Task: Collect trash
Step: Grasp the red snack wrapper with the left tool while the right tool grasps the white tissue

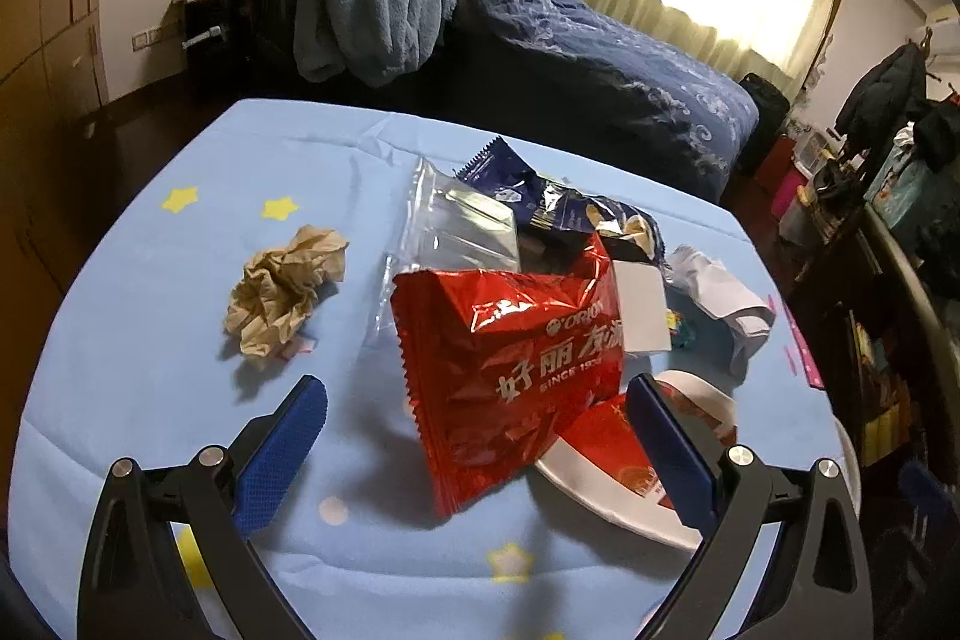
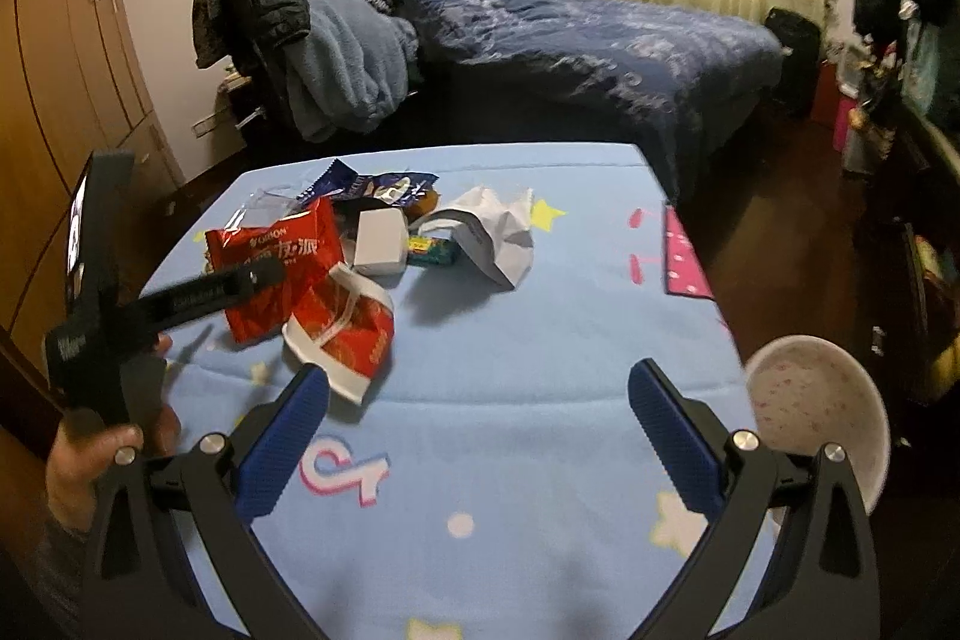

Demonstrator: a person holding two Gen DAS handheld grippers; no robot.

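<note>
Trash heaped mid-table: a red snack wrapper [image 1: 516, 370] tilted up on a flattened red-and-white paper cup [image 2: 345, 328], a clear plastic bag [image 1: 456, 226] and dark blue wrapper [image 1: 540, 196] behind, a small white box [image 2: 378, 238], crumpled white paper [image 2: 498, 232]. A crumpled brown paper ball [image 1: 282, 286] lies apart, left.
</note>
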